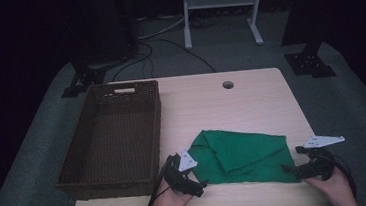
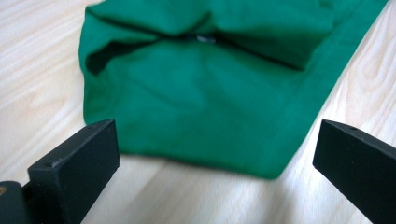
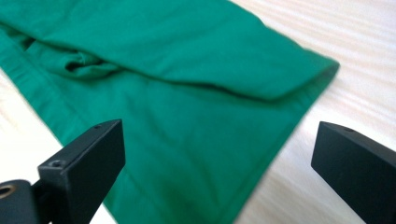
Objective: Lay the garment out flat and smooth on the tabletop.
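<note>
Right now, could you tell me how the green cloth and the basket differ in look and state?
The cloth is bright green, soft and folded flat near the table's front edge; the basket is dark brown, woven and stiff, standing with raised walls at the table's left. The cloth lies between the left tongs and right tongs; the basket sits apart from both. Both rest on the table.

1. The high view is dim: the room behind is almost black, and the pale surface (image 1: 251, 102) is the brightest area.
2. The basket (image 1: 112, 182) has a dark interior.
3. Both gripper views are bright and evenly lit, with the wood washed out near the edges.
4. The green cloth (image 2: 205, 107) looks soft and slightly blurred, its folds holding dark shadows.
</note>
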`<state>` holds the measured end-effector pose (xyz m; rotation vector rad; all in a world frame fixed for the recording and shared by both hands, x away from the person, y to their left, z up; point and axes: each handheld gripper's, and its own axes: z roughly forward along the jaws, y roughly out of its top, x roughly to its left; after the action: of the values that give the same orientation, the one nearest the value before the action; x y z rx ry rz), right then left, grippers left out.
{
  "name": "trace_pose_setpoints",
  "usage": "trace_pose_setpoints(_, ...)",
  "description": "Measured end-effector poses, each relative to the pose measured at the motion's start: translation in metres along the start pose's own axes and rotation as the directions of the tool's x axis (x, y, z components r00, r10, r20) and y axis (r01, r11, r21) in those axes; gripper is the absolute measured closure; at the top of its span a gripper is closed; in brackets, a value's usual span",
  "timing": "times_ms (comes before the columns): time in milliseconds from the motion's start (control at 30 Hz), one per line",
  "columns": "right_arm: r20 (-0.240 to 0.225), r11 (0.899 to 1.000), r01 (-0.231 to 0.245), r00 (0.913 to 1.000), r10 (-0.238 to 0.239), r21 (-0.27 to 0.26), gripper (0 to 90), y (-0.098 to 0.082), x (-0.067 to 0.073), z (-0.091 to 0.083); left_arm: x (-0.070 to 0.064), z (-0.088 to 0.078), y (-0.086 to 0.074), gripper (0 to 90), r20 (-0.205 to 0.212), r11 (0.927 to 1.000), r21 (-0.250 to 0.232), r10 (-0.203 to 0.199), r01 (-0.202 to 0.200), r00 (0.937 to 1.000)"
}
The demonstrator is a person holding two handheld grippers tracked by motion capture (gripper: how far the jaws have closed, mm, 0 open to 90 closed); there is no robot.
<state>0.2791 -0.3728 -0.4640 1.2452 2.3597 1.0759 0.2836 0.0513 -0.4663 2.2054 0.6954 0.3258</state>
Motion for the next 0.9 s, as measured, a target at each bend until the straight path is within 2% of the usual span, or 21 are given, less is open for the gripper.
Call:
trace_pose_setpoints(33,0.014,1.0,0.017,0.9998,-0.017,-0.017,1.7,0.001,0.002,0.002,0.0,0.001,0.002,0.0,0.003,1.0,0.005,0.004,-0.004,1.0)
trace_pose_setpoints(233,-0.006,0.997,0.069,0.9976,-0.069,-0.039,0.0,0.005,0.01,0.014,0.002,0.016,0.01,0.0,-0.008,0.9989,0.031,0.034,-0.033,0.9994)
trace_pose_setpoints(400,0.004,0.995,0.103,0.9947,-0.103,-0.009,0.0,0.005,0.014,0.028,0.009,0.027,0.017,0.0,-0.003,0.9982,0.043,0.042,-0.042,0.9991)
trace_pose_setpoints(500,0.029,0.991,0.126,0.9915,-0.127,0.033,0.0,0.005,0.016,0.035,0.01,0.035,0.019,0.0,0.005,0.9972,0.051,0.054,-0.054,0.9985)
trace_pose_setpoints(600,0.022,0.992,0.119,0.9925,-0.12,0.038,0.0,0.003,0.016,0.038,0.012,0.044,0.018,0.0,0.018,0.9955,0.076,0.055,-0.056,0.9983)
trace_pose_setpoints(633,0.021,0.992,0.118,0.9926,-0.119,0.039,0.0,0.003,0.016,0.038,0.013,0.046,0.018,0.0,0.034,0.9965,0.073,0.039,-0.042,0.9987)
trace_pose_setpoints(900,0.016,0.992,0.123,0.9922,-0.123,0.035,0.0,0.0,0.017,0.036,0.012,0.041,0.013,0.0,0.04,0.9963,0.074,0.042,-0.044,0.9983)
